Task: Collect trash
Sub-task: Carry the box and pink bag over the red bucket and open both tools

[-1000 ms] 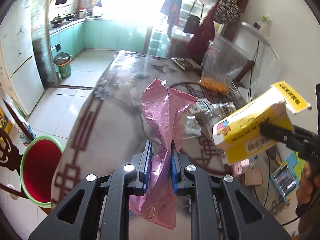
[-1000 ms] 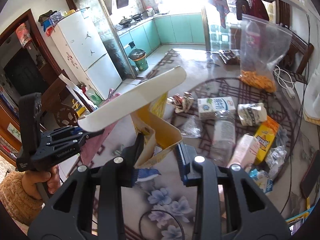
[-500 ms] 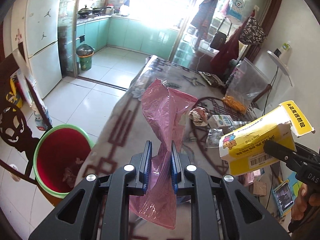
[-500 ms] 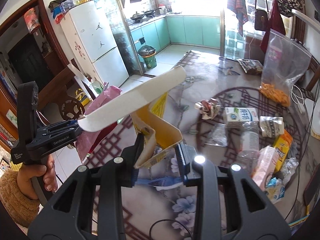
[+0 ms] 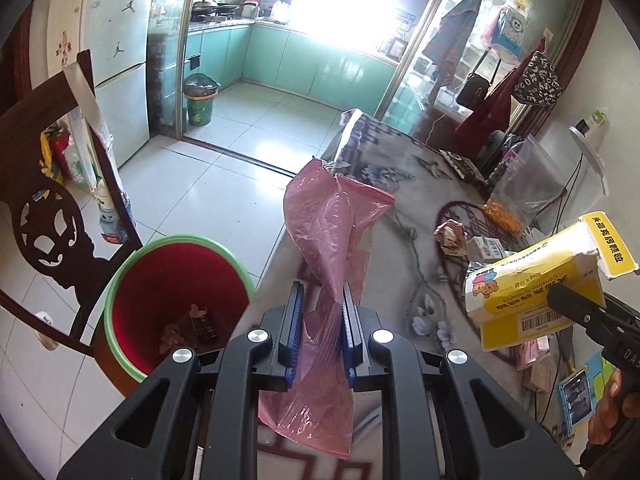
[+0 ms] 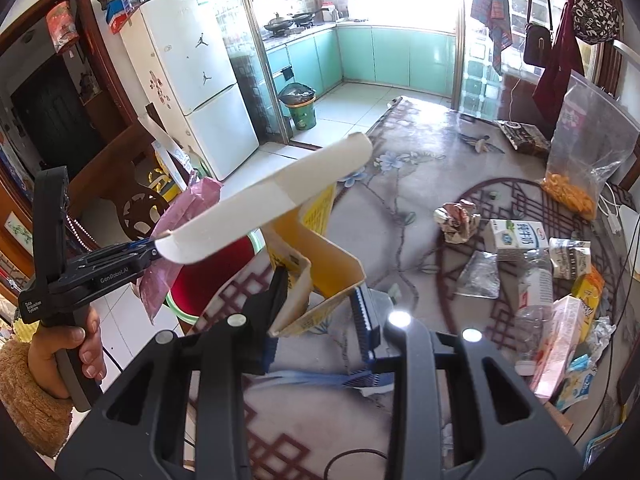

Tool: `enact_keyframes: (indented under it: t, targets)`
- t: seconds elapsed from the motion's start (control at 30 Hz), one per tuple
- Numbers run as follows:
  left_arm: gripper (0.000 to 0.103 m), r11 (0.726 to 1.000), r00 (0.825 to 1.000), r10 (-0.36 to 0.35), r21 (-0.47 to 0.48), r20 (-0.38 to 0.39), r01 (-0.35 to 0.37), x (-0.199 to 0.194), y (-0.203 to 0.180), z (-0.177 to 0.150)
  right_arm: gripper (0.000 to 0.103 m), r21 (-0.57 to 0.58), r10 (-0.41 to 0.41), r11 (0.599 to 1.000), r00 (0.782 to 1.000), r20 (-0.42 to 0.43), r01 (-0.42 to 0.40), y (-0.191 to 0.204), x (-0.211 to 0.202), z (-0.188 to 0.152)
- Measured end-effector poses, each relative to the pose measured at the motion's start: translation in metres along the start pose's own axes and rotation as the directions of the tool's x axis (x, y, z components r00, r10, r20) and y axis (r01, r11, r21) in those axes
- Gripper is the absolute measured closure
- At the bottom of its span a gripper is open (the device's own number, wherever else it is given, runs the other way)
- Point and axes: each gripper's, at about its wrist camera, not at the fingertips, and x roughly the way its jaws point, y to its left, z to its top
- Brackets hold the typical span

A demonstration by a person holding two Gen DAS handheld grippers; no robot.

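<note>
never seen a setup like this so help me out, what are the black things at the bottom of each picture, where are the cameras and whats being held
No robot here: a person holds a handheld two-finger tool in each hand, each with a fisheye camera looking along its fingers. The left tool is shut on a pink plastic bag, above a red bin on the floor. The right tool grips a torn yellow carton. Each view also shows the other tool. On the patterned table lie a milk carton, crumpled paper and a clear bag of orange snacks.
</note>
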Motion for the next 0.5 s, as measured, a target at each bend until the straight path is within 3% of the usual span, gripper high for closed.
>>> enact_keyframes:
  t: [0.3,0.5]
  targets:
    - [0.088,0.999,0.999,0.038,-0.016,-0.029,-0.038,0.012,0.040,0.003,0.072,-0.021,-0.010,1.000,0.999,-0.037,0.010,0.028,0.034,0.005]
    - [0.088,0.995,0.995,0.082,-0.043,-0.054,-0.085,0.020,0.068,0.000,0.072,-0.047,0.036,0.998,0.999,-0.039,-0.038,0.050,0.054,0.013]
